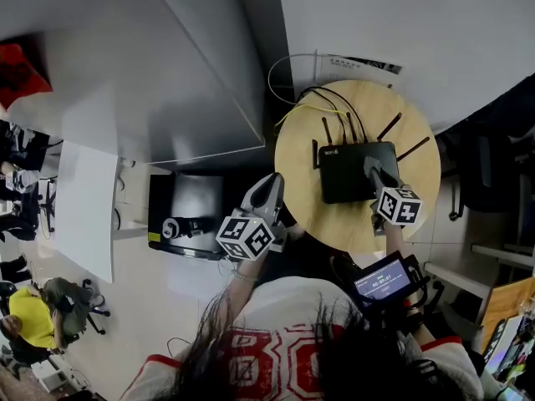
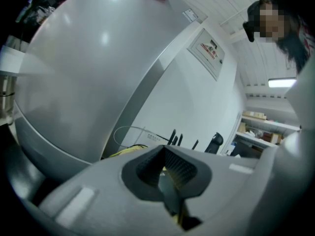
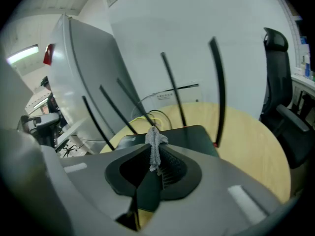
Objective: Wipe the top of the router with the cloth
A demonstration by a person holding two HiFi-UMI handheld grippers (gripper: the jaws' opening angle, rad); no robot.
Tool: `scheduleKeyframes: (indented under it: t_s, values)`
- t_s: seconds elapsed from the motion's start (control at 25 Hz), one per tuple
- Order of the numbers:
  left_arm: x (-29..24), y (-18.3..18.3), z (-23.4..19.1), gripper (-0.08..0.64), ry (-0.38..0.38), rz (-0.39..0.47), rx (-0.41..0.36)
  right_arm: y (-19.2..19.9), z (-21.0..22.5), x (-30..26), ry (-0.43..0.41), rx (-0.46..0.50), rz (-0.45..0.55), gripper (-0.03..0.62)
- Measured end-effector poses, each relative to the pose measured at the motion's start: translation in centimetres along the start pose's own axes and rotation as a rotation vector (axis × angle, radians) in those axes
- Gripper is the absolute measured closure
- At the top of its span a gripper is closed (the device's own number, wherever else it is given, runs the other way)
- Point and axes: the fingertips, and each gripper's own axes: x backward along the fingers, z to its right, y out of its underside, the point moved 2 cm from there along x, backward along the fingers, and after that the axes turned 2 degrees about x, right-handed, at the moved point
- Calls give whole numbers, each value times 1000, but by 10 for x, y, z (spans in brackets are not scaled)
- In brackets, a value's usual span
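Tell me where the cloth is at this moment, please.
In the right gripper view, the cloth is pinched between the jaws of the right gripper, over the black router on the round table.

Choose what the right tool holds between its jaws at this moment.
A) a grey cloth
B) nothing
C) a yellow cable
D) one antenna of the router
A: in the right gripper view the right tool has its jaws closed on a bunched grey cloth, which sticks up just in front of the black router.
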Motion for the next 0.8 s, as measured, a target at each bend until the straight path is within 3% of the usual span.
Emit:
scheduleKeyframes:
  t_s: [0.2,0.36,0.56,0.8]
  values:
    - [4,4,7,560,27,-10,-6,22,-81,-16,-165,64,-52,549]
    - [11,4,10,560,40,-15,-15,39,-124,-22,-243,97,-94,549]
    - [21,1,8,560,34,-5,-21,54,-138,-27,-262,133,-131,549]
    - [28,0,3,560,24,1,-16,58,-123,-21,-227,118,-125,549]
